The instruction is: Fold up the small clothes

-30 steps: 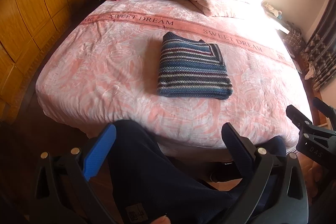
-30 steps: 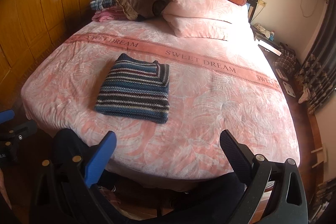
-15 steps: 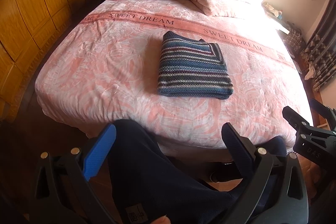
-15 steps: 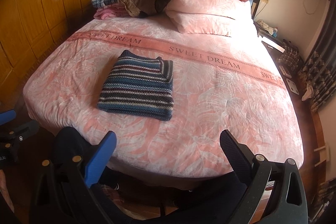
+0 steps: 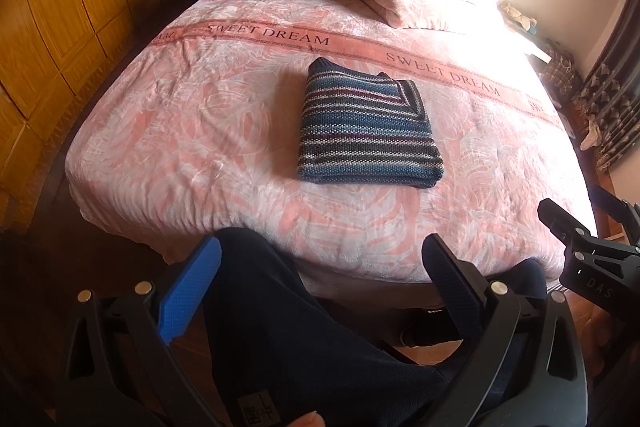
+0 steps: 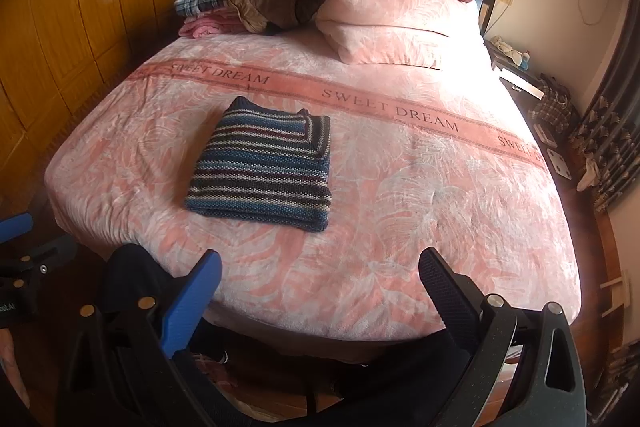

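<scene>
We see a striped knit sweater (image 5: 366,131) lying folded into a neat rectangle near the middle of the bed (image 5: 192,131), just on the near side of the lettered band across the pink bedspread. Our left gripper (image 5: 320,279) hangs off the foot of the bed, above a dark trouser leg (image 5: 288,339), its jaws spread wide with nothing between them. Our right gripper (image 6: 320,287) sits likewise short of the mattress edge, jaws wide apart and empty, well clear of the sweater. A stack of folded clothes (image 6: 208,3) rests by the pink pillow (image 6: 392,19) at the head of the bed.
</scene>
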A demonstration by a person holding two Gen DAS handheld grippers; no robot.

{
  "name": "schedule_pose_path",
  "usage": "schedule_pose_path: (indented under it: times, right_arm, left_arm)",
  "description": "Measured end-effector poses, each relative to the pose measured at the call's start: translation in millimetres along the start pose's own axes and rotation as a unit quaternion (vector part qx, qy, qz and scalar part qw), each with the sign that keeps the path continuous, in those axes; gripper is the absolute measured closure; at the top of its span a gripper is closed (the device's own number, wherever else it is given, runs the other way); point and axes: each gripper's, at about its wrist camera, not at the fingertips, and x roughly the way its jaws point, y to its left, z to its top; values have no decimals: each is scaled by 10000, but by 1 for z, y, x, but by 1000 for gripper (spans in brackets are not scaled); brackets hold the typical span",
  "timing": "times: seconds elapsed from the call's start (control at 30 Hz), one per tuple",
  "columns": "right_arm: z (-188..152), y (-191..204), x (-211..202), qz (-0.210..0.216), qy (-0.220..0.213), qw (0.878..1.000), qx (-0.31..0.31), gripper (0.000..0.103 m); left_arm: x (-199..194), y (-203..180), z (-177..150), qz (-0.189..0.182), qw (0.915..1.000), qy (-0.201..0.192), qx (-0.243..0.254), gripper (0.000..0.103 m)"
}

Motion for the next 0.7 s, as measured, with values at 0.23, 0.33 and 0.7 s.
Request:
schedule_pose_path:
  times: [0.23, 0.33, 0.7]
  right_arm:
    - [0, 0, 1, 0, 7, 10000, -1, 4]
    - [0, 1, 0, 0, 2, 10000, -15, 4]
    - [2, 2, 0, 0, -12, 10000, -41, 4]
  left_arm:
    - [0, -1, -1, -3, 10000, 1, -5, 3]
    - [0, -1, 0, -1, 10000, -1, 6, 3]
    - [0, -3, 2, 15, 10000, -5, 17, 3]
